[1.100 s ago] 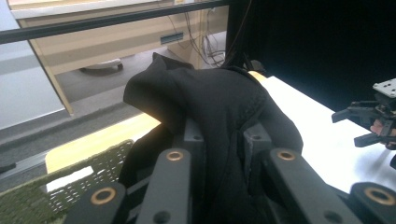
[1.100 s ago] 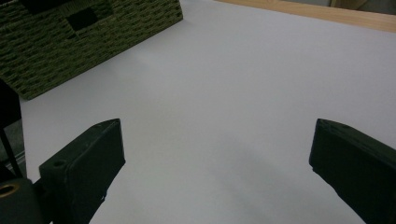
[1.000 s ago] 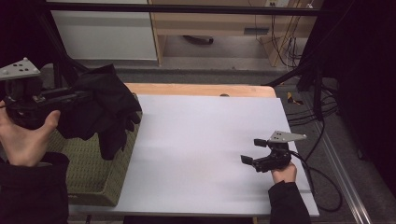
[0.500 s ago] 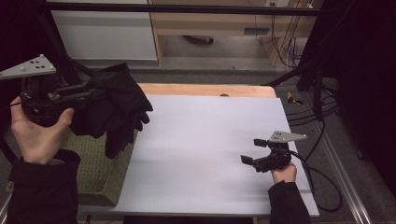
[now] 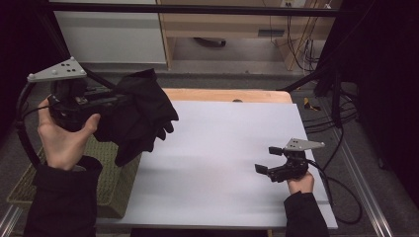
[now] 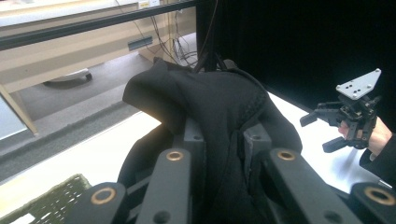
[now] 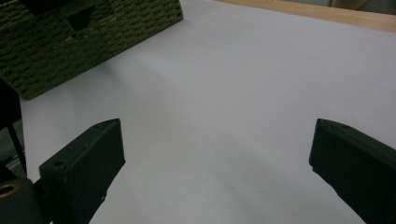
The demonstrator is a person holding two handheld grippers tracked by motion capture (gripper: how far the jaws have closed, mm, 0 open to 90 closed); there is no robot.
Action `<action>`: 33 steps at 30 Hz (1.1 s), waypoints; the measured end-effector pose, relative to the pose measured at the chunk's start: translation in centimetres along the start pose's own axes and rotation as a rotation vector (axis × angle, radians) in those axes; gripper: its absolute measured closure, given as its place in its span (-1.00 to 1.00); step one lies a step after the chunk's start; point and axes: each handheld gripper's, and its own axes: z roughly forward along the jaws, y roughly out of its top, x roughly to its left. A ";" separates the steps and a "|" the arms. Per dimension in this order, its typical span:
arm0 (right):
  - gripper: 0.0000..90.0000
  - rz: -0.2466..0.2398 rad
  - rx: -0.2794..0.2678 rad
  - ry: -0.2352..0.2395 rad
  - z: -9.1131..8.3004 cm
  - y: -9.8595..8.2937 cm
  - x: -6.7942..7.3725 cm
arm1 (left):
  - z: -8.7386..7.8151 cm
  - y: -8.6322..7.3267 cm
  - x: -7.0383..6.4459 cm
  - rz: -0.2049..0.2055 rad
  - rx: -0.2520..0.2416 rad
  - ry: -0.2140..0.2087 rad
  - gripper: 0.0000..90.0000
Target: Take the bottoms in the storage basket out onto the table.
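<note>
In the high view, the left gripper (image 5: 116, 101), held up at about nine o'clock off the table's left edge with its grey three-cornered plate on top, has its jaws clamped on a crumpled black cloth garment (image 5: 141, 116), which hangs in the air over the seam between the woven olive-green basket (image 5: 106, 190) at seven o'clock and the white table top (image 5: 222, 148); the garment's loose folds droop toward the basket's near corner, and whether they touch it cannot be told. At about four o'clock the right gripper (image 5: 266, 160) rests low over the white surface, jaws spread wide with nothing between them, well apart from the garment. A strip of bare wooden table edge (image 5: 227, 95) shows at twelve o'clock. In the left gripper view, the black garment (image 6: 210, 121) bulges up from six o'clock, pinched between the two black jaws, and covers the centre; the right gripper (image 6: 327, 128) sits at three o'clock with the person's hand (image 6: 378, 137) behind it. The basket rim (image 6: 51, 200) shows at eight o'clock. In the right gripper view, the two jaws stand far apart at seven and four o'clock over bare white table (image 7: 224, 93), with the woven basket wall (image 7: 84, 42) at eleven o'clock.
</note>
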 end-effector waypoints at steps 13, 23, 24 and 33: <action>-0.91 -0.002 -0.003 0.003 -0.1 0.0 0.0 | 2.4 0.3 -1.3 0.019 0.006 -0.048 0.71; -0.91 -0.004 -0.009 0.004 -0.2 0.0 0.0 | 4.0 0.4 -2.2 0.032 0.016 -0.081 0.71; -0.91 -0.003 -0.006 0.003 -0.1 0.0 0.0 | 4.1 0.4 -2.3 0.033 0.017 -0.084 0.71; -0.91 -0.002 -0.005 0.006 0.0 0.0 0.0 | 5.4 0.3 -2.8 0.042 0.033 -0.102 0.71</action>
